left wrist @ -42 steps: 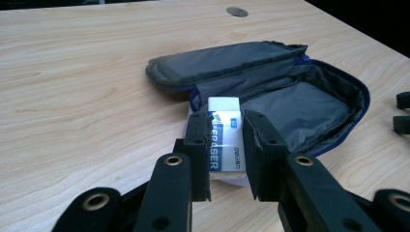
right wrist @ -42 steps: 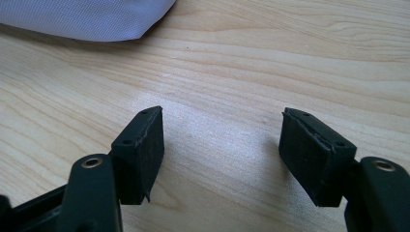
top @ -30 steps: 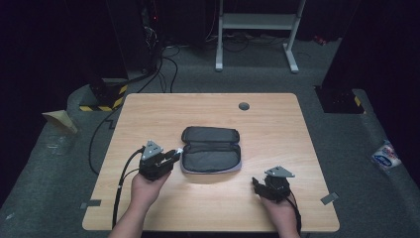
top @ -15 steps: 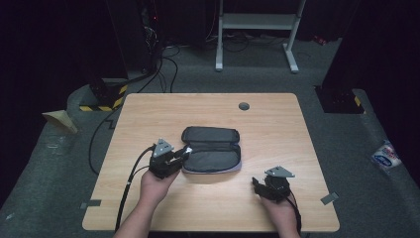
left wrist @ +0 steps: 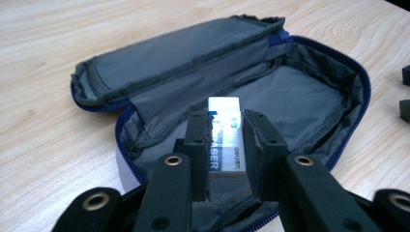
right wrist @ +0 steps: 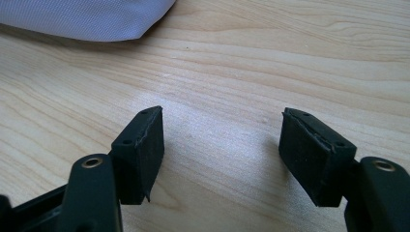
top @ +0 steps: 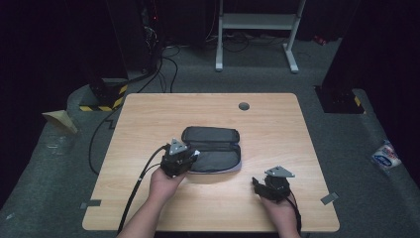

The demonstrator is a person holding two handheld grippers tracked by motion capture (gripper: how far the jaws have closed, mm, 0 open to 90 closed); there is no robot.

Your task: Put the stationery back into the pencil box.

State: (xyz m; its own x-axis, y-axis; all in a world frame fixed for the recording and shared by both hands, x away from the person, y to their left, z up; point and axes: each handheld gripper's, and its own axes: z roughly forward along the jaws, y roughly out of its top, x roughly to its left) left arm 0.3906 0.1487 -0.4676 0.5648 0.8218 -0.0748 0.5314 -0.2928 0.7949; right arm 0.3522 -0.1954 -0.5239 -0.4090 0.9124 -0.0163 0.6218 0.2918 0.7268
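A grey pencil case (top: 213,148) with a blue zip lies unzipped in the middle of the table, its flap folded back. My left gripper (top: 190,157) is shut on a white eraser (left wrist: 224,130) with a blue printed sleeve, held just over the case's open lower half (left wrist: 290,101). My right gripper (top: 257,186) rests low over bare wood near the front right of the table, its black fingers (right wrist: 140,145) wide apart with nothing between them. A pale corner of the case (right wrist: 87,19) lies ahead of it.
The wooden table (top: 148,119) has a round grey cable hole (top: 243,106) near its far edge. A cable (top: 138,183) trails from the left gripper off the front. Dark floor with cables and a white stand lies beyond.
My left gripper has moved right from beside the case to over its open half, carrying the eraser. The right gripper has stayed put.
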